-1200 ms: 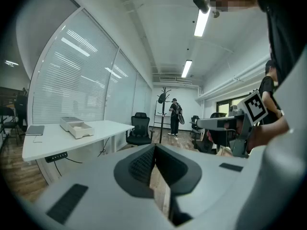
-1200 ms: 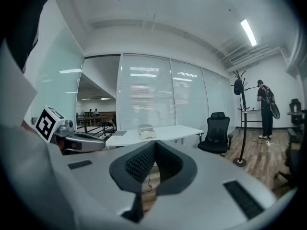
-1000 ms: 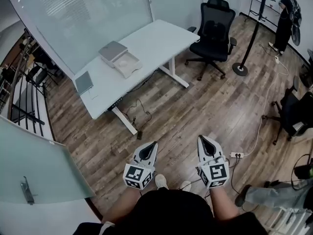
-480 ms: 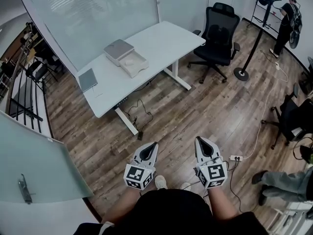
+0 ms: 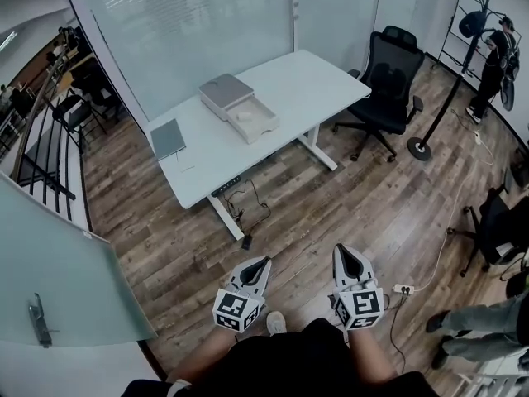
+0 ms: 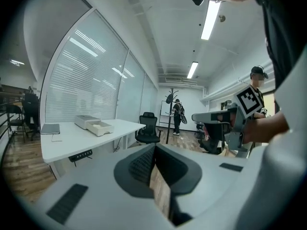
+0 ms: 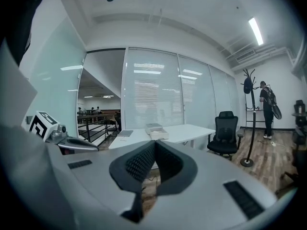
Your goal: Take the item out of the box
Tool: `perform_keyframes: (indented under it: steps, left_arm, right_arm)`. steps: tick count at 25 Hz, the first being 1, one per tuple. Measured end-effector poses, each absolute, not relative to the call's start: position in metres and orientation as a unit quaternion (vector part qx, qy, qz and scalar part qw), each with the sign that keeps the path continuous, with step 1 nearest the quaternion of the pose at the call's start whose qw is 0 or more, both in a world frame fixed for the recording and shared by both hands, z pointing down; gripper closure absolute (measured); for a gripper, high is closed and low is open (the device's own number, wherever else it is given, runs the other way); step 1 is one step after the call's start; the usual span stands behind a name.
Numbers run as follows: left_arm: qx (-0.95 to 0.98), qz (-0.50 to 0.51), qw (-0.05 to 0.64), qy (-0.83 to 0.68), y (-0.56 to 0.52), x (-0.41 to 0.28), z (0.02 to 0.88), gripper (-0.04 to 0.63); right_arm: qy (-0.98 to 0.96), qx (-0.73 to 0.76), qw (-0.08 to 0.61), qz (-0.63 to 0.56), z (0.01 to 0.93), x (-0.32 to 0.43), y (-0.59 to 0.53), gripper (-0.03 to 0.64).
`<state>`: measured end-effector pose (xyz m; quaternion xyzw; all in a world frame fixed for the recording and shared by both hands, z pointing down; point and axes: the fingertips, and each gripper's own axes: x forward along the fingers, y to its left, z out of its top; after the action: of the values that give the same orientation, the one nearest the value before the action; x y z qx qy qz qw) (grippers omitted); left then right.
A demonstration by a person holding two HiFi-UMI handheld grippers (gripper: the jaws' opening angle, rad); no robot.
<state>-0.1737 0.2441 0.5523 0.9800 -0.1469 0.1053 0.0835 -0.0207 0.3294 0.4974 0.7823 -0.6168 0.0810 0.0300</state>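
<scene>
Far ahead, an open beige box [image 5: 254, 119] lies on the white desk [image 5: 306, 85], its grey lid [image 5: 225, 93] beside it. Something small and pale lies inside the box; I cannot make out what. The box also shows small in the left gripper view [image 6: 93, 124] and the right gripper view [image 7: 157, 132]. My left gripper [image 5: 264, 261] and right gripper [image 5: 341, 249] hang side by side above the wooden floor, well short of the desk. Both point toward the desk, jaws closed together with nothing between them [image 6: 154, 146] [image 7: 154, 143].
A grey notebook [image 5: 168, 137] lies on the desk's left end. A black office chair [image 5: 388, 81] and a coat stand [image 5: 450, 81] stand to the right, with a person [image 5: 496, 52] beyond them. Glass partitions flank the left. A power strip [image 5: 402, 289] and cables lie on the floor.
The person has walked toward the desk, so desk and box look nearer and sit more to the right. Both grippers came along, still closed and side by side.
</scene>
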Motion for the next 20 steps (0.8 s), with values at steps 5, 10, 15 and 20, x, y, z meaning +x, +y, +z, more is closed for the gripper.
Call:
perform_keyframes:
  steps: [5, 10, 15, 20]
  left_arm:
    - [0.978, 0.089, 0.083, -0.17, 0.213, -0.188, 0.544, 0.583]
    - [0.979, 0.085, 0.084, -0.163, 0.198, -0.184, 0.542, 0.583]
    - [0.979, 0.093, 0.078, -0.162, 0.186, -0.174, 0.549, 0.583]
    - [0.979, 0.096, 0.06, -0.172, 0.162, -0.159, 0.547, 0.583]
  right_arm:
    - [-0.631, 0.772, 0.034, 0.068, 0.491, -0.03, 0.305, 0.612]
    - [-0.629, 0.774, 0.025, 0.072, 0.486, -0.029, 0.278, 0.612]
    - [-0.64, 0.765, 0.029, 0.071, 0.49, -0.026, 0.254, 0.612]
    - [-0.656, 0.751, 0.03, 0.067, 0.492, -0.01, 0.224, 0.612]
